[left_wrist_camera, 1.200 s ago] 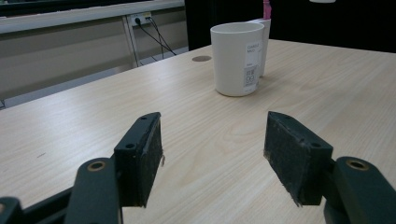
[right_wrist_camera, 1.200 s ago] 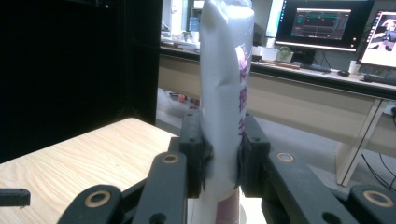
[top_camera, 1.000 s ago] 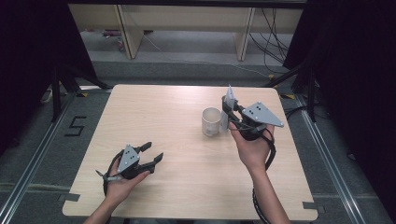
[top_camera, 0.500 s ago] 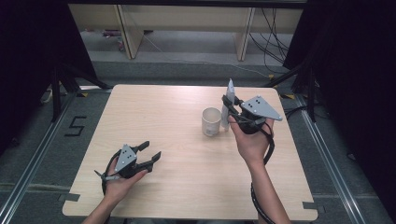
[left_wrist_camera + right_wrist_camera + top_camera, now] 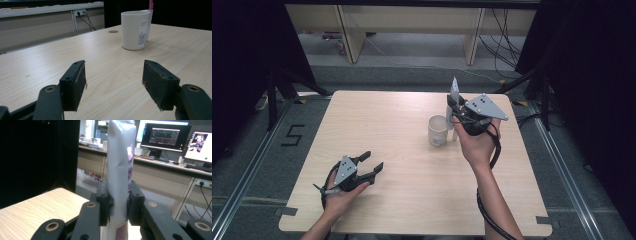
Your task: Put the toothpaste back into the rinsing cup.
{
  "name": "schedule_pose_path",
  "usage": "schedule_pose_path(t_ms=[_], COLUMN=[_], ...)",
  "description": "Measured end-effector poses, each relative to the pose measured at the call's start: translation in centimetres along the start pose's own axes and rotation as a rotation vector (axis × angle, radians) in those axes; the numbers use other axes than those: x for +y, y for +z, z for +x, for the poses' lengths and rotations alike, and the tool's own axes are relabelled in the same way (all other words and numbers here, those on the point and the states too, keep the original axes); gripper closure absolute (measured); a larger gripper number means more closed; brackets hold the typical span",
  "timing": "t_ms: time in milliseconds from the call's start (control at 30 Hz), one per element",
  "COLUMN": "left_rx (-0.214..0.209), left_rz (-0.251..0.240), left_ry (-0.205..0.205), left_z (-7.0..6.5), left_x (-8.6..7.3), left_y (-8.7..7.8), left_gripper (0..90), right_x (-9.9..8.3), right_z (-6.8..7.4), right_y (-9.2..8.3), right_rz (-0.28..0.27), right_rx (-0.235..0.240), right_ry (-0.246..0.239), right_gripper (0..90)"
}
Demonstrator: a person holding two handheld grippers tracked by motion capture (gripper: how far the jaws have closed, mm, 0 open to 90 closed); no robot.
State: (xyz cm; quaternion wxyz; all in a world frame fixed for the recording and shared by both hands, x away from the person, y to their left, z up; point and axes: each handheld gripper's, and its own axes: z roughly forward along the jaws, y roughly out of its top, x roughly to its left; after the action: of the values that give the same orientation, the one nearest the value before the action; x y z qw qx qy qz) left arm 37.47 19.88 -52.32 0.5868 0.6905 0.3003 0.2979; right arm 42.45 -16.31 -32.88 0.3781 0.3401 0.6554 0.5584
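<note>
A white mug (image 5: 438, 131) stands upright right of the table's middle; in the left gripper view the mug (image 5: 135, 30) shows a label. My right gripper (image 5: 454, 111) is just right of the mug, shut on a white tube (image 5: 454, 92) with purple print that points upward. In the right gripper view the tube (image 5: 121, 165) is squeezed between both pads, at my right gripper (image 5: 118, 203). My left gripper (image 5: 373, 161) lies low over the near left of the table, open, with nothing in it. Its own view shows the left gripper (image 5: 113, 82) with jaws wide apart, facing the mug.
The light wooden table (image 5: 382, 115) has bare room between the two hands. Beyond its far edge are wooden shelf legs (image 5: 346, 30) and floor cables (image 5: 502, 35). Desks with lit monitors (image 5: 163, 137) stand behind the tube. Dark curtains flank both sides.
My right gripper has carried the tube a little up and away beside the mug. The left gripper has stayed where it was, jaws still apart.
</note>
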Motion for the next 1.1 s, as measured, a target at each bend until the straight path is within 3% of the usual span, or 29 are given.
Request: schedule_pose_path(t_ms=[100,133,333,400,467,1100], left_rx=[0.005,0.014,0.008,0.009,0.017,0.018], left_rz=[0.002,0.023,0.001,0.001,0.023,0.023], left_ry=[0.003,0.001,0.000,0.001,-0.001,-0.011], left_z=[0.0,-0.1,0.0,0.0,-0.1,0.0], left_x=[0.0,0.1,0.0,0.0,0.1,0.1], left_y=[0.0,-0.1,0.0,0.0,-0.2,-0.1], left_gripper=[34.5,34.4,33.9,33.8,33.8,33.4], right_x=[0.0,0.0,0.0,0.0,0.1,0.3], right_z=[0.0,0.0,-0.2,-0.1,-0.2,-0.4], right_y=[0.3,0.4,1.0,1.2,1.4,3.2], right_rz=[-0.003,-0.003,0.001,0.001,0.004,0.010], right_rx=[-0.003,-0.005,-0.008,-0.012,-0.012,-0.026], right_ry=[0.002,0.006,-0.010,0.005,0.007,0.009], right_gripper=[76.0,75.9,75.9,75.9,75.9,75.9])
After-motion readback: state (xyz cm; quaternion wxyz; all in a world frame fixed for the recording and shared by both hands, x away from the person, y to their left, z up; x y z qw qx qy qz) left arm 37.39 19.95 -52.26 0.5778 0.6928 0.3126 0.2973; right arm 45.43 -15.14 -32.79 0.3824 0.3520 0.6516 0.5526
